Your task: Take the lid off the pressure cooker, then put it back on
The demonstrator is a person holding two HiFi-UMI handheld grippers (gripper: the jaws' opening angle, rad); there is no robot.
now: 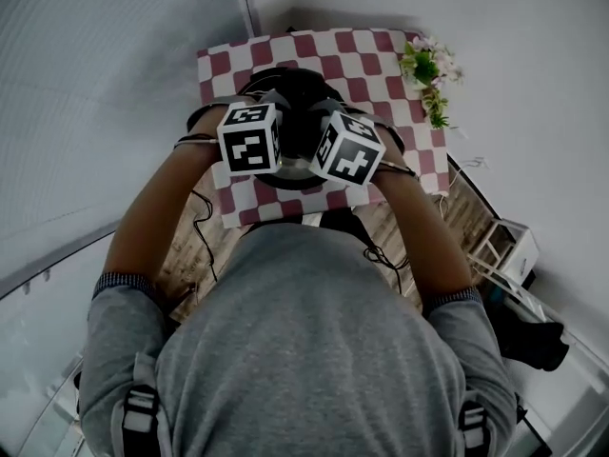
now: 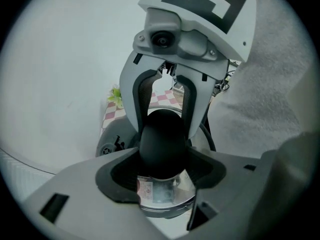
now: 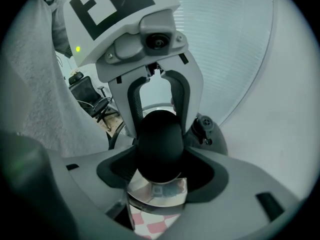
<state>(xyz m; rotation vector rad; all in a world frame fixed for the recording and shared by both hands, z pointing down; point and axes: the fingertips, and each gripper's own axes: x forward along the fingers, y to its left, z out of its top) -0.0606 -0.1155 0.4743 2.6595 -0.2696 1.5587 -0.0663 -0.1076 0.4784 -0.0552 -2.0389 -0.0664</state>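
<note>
The pressure cooker [image 1: 300,103] stands dark and round on the red-and-white checked tablecloth [image 1: 366,55]. Its lid has a black rounded handle [image 2: 162,139] [image 3: 160,139] over shiny steel [image 2: 162,196] that bears a small sticker. My left gripper [image 2: 162,156] and my right gripper [image 3: 160,156] face each other and are both shut on that handle from opposite sides. In the head view their marker cubes [image 1: 250,138] [image 1: 347,148] hide the grip. A small valve [image 3: 206,126] sits on the dark dome beside the handle. I cannot tell whether the lid rests on the pot.
A bunch of flowers [image 1: 430,72] lies at the table's far right corner. Cables [image 1: 202,227] trail over the wooden floor by the person's legs. A white rack [image 1: 509,250] stands on the floor to the right, and an office chair [image 3: 90,96] stands further off.
</note>
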